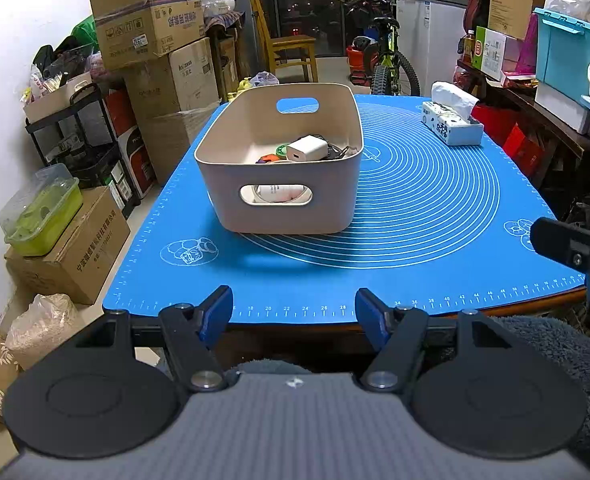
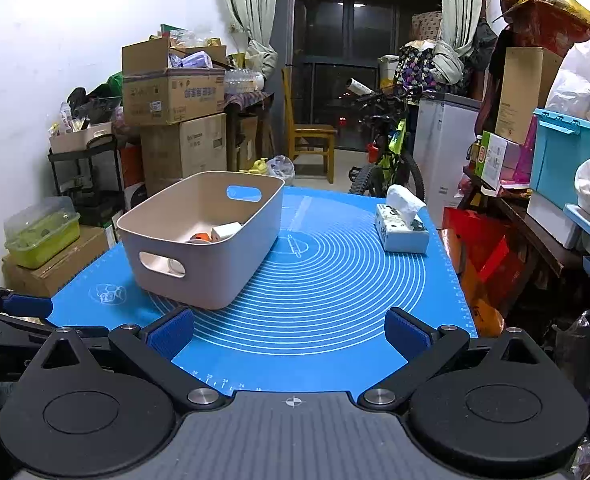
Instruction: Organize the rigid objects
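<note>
- On the blue mat (image 1: 415,280): one beige bin (image 1: 279,208), left of centre, upright, both handle slots clear.
- In the bin: a white charger (image 1: 307,148) on top, a dark cable, orange and green bits, a pale roll behind the near slot. I judged the sorting largely done; I saw nothing loose on the mat.
- At the far right: a tissue box (image 1: 453,124), well apart from the bin. Soft goods, not mine to sort.
- Left gripper (image 1: 293,306): jaws spread, nothing between them, low over the near mat edge.
- Right gripper (image 2: 289,332): jaws spread, empty, above the mat and nearer the bin.
- Risk, as I judged it: reaching in blind could snag the cable and drag the charger out.
- Risk: a finger catching the bin rim could tip or slide it toward the left edge.
- Risk: the grippers sat near each other; a careless sweep could knock them together.
</note>
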`<state>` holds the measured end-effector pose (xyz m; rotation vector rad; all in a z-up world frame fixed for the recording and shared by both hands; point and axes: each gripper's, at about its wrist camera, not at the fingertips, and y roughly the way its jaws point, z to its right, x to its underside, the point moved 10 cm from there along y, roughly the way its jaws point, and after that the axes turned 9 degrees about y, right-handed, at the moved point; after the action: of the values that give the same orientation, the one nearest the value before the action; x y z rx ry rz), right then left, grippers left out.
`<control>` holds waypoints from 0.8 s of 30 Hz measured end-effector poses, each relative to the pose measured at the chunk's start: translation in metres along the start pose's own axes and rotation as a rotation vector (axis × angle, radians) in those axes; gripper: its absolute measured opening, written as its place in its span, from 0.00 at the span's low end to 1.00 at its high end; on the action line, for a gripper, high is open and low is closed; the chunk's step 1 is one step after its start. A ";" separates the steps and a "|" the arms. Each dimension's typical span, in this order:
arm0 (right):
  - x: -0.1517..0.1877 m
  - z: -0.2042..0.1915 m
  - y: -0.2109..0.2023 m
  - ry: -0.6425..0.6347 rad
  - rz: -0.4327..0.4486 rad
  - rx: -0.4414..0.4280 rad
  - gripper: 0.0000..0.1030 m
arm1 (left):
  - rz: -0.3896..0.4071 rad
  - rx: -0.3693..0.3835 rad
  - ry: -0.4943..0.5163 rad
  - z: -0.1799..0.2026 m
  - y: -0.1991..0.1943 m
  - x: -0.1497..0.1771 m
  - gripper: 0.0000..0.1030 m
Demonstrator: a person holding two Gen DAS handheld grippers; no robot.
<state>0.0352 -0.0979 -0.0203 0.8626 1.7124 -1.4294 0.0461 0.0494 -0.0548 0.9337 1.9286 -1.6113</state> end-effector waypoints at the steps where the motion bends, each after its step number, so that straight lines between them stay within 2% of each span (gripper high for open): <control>1: 0.001 0.000 0.001 0.000 -0.003 0.002 0.98 | 0.000 0.001 0.001 0.000 0.000 0.000 0.66; 24: 0.007 0.005 0.004 -0.014 -0.010 0.012 0.98 | -0.002 0.000 0.011 0.000 0.000 0.000 0.66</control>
<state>0.0361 -0.1014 -0.0289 0.8494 1.7016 -1.4507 0.0462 0.0494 -0.0544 0.9430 1.9373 -1.6111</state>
